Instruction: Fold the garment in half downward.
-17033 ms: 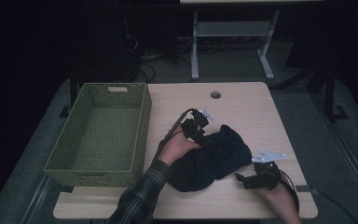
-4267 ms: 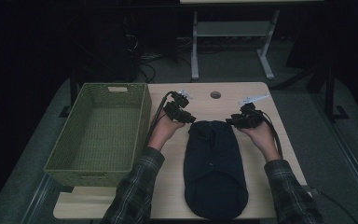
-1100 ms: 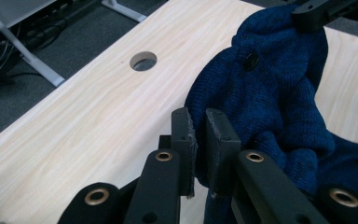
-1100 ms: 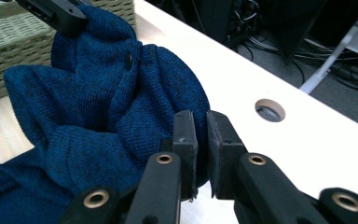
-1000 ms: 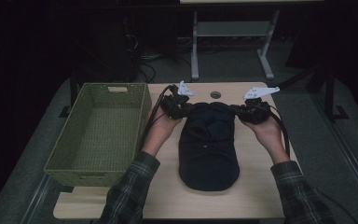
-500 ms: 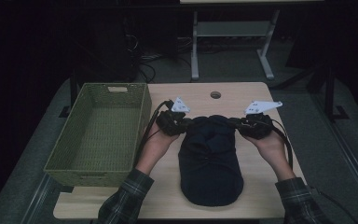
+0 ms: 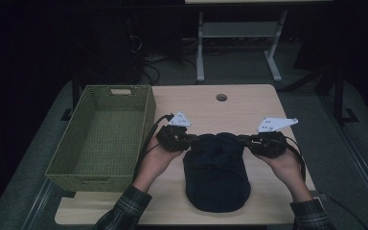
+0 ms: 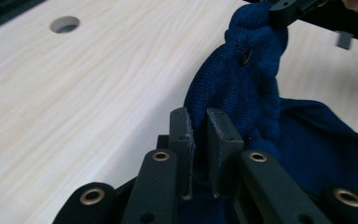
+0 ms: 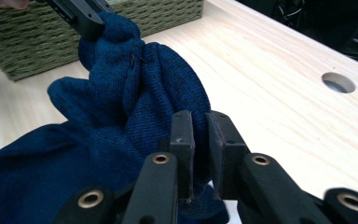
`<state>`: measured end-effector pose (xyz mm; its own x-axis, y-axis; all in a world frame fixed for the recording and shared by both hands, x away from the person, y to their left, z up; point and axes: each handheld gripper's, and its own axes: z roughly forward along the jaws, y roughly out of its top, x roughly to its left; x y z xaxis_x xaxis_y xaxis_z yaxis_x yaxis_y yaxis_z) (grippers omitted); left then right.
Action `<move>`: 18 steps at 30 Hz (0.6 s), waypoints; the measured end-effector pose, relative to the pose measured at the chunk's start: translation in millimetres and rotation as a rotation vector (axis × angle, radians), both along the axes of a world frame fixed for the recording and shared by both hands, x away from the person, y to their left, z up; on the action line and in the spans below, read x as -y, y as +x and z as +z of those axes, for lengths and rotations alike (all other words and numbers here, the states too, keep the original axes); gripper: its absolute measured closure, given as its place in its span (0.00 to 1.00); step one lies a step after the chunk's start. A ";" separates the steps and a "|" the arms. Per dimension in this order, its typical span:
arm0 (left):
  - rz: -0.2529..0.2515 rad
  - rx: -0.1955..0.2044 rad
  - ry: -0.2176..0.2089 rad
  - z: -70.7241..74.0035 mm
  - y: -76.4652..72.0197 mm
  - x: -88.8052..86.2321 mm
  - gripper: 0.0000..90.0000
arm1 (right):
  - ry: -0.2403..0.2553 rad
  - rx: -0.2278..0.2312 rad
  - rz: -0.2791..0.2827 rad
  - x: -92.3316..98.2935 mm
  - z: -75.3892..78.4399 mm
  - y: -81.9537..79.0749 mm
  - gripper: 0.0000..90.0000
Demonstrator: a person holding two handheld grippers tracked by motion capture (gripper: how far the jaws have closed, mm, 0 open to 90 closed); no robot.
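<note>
A dark blue knit garment (image 7: pixel 215 175) lies in the middle of the table, its far edge lifted and bunched. In the high view my left gripper (image 7: pixel 195 142) holds that edge's left corner and my right gripper (image 7: pixel 242 140) its right corner, jaws pointing toward each other. In the left gripper view my left gripper (image 8: pixel 199 126) is shut on a fold of the blue knit (image 8: pixel 242 88), with the other gripper's jaw at the top right. In the right gripper view my right gripper (image 9: pixel 200 128) is shut on the knit (image 9: pixel 154 79) too.
A green wicker basket (image 7: pixel 100 134) stands along the table's left side, close to my left hand; it also shows in the right gripper view (image 9: pixel 158 14). A round cable hole (image 7: pixel 221 97) sits near the far edge. Bare wood (image 7: pixel 268 191) lies right of the garment.
Both grippers have moved toward the person with the garment's far edge, and that edge now lies folded back over the rest, so the garment looks shorter.
</note>
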<state>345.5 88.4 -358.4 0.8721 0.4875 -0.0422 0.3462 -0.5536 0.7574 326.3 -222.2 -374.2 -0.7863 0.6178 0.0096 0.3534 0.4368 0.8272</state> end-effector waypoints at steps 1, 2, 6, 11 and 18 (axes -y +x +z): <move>-0.006 -0.006 0.004 -1.4 -2.9 -0.3 0.90 | 0.001 0.000 0.003 0.6 -0.8 -2.1 0.89; -0.010 -0.009 0.009 -2.3 -4.8 -0.6 0.90 | 0.002 -0.005 0.009 1.3 -2.2 -5.0 0.89; -0.019 -0.028 -0.011 -6.4 -11.9 -2.0 0.90 | 0.005 -0.011 0.019 2.4 -6.8 -14.6 0.89; -0.039 -0.038 0.003 -10.4 -21.1 -1.4 0.90 | 0.000 -0.025 0.021 3.6 -14.3 -23.7 0.89; -0.060 -0.050 0.034 -19.4 -34.4 1.5 0.90 | -0.002 -0.051 0.039 4.8 -24.2 -42.5 0.89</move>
